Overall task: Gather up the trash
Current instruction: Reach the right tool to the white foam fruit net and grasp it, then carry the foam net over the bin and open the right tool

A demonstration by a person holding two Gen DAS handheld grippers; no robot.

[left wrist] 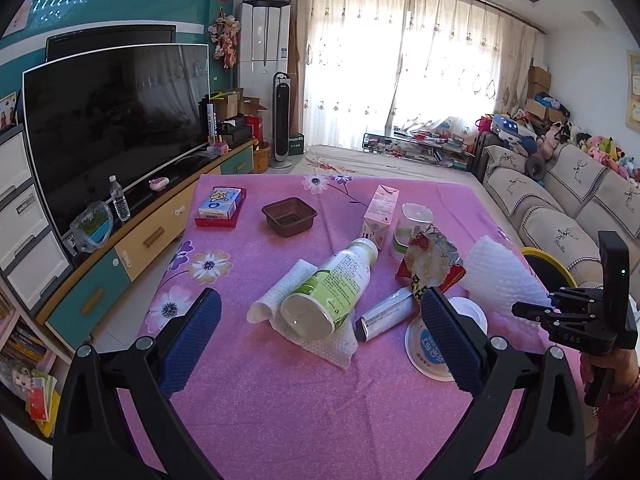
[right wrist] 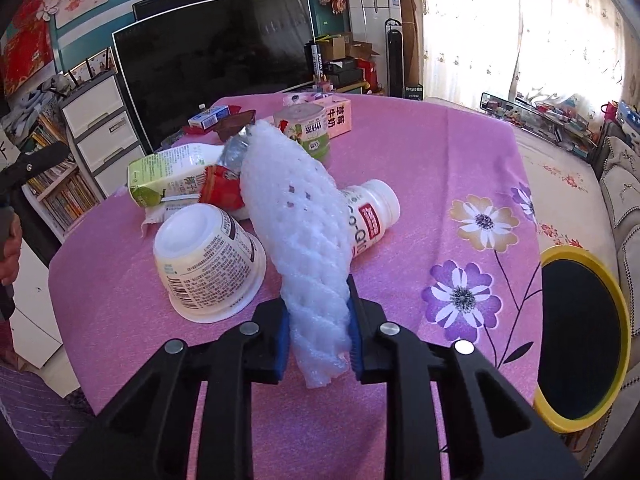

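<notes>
My right gripper (right wrist: 318, 320) is shut on a white foam net sleeve (right wrist: 298, 216), which sticks up and forward over the pink tablecloth (right wrist: 420, 184); the sleeve (left wrist: 502, 276) also shows at the right of the left wrist view, with the right gripper (left wrist: 536, 308) behind it. My left gripper (left wrist: 320, 320) hangs open above a lying green-labelled bottle (left wrist: 332, 292) on a paper towel (left wrist: 316, 344). Around it lie a small tube (left wrist: 386, 314), an upturned yogurt cup (right wrist: 208, 260), a crumpled snack wrapper (left wrist: 430, 260), a white bottle (right wrist: 372, 212), a pink milk carton (left wrist: 380, 210) and a brown tray (left wrist: 289, 216).
A yellow-rimmed bin (right wrist: 580, 336) with a black liner stands off the table's right edge, beside the sofa (left wrist: 560, 204). A blue-and-white box (left wrist: 221, 206) lies at the table's far left. A TV (left wrist: 116, 120) on a low cabinet runs along the left. A hand (left wrist: 612, 372) holds the right gripper.
</notes>
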